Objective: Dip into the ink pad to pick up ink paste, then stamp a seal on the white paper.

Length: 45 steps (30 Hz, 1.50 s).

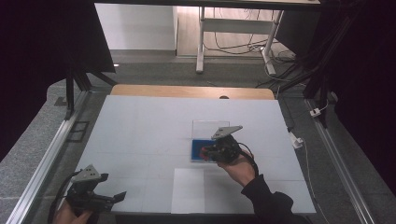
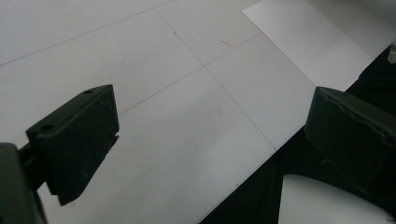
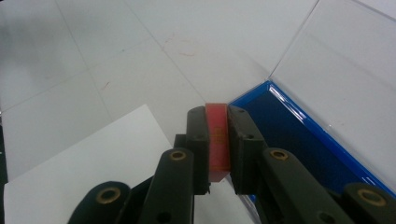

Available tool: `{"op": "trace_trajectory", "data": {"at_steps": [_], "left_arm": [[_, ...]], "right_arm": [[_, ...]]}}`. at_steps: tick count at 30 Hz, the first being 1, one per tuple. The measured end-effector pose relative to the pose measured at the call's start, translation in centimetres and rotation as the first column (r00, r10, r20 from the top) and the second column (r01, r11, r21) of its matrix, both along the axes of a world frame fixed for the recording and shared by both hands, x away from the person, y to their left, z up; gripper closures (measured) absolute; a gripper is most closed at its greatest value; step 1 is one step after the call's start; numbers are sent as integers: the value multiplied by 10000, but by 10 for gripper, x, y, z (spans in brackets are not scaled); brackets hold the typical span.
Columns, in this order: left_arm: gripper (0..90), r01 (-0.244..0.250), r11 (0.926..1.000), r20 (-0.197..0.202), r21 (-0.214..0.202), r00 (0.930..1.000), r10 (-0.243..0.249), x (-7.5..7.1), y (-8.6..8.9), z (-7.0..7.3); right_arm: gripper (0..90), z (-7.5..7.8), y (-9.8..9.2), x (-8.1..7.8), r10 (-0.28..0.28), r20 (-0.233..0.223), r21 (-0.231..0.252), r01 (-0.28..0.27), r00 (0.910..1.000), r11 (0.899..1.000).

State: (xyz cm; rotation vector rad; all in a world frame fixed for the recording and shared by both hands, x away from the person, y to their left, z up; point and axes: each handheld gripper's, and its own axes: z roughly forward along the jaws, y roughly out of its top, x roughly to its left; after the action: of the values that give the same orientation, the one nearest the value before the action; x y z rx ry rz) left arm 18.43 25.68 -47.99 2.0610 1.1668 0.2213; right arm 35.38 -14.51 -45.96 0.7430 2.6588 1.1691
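1. Nearest me in the high view, at the near left corner of the white table [image 1: 140, 126], sits my left gripper [image 1: 109, 198] with its jaws spread wide. It holds nothing and hangs over bare table at the near edge.
2. Just right of it, near the middle of the near edge, lies a white sheet of paper [image 1: 188, 191], flat and untouched.
3. Farther out and right of centre, my right gripper [image 1: 205, 151] is pressed together on a small red block [image 3: 217, 140]. In the right gripper view the block stands on edge between the two jaw pads, gripped across its thin sides, its top poking just above the jaw tips.
4. I judge the block light and stiff, likely an eraser or a plastic tile with faint print on its face. It looks firm enough not to squash, and a little smooth. The flat faces I'm already clamping are the right hold, low enough that it can't pivot.
5. Right beside the block is a shallow blue tray [image 3: 299, 135] with a clear lid [image 3: 341, 70] standing open on the far side. The block hangs at the tray's left near corner, above the table, not inside the tray.
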Motion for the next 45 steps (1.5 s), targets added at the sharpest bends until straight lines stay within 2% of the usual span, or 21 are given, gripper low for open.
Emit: {"op": "trace_trajectory", "data": {"at_steps": [30, 37, 45], "left_arm": [[32, 26, 10000, 37, -7, 10000, -26, 0, 0, 0], [32, 28, 10000, 41, -14, 10000, -28, 0, 0, 0], [32, 34, 10000, 42, -51, 10000, -34, 0, 1, 0]], "right_arm": [[799, 5, 6, -27, 696, -88, -74, -697, 9975, 9975], [799, 3, 11, -35, 1072, 81, -317, -1069, 9942, 9938], [799, -2, 17, -45, 1483, -57, -413, -1484, 9889, 9881]]}}
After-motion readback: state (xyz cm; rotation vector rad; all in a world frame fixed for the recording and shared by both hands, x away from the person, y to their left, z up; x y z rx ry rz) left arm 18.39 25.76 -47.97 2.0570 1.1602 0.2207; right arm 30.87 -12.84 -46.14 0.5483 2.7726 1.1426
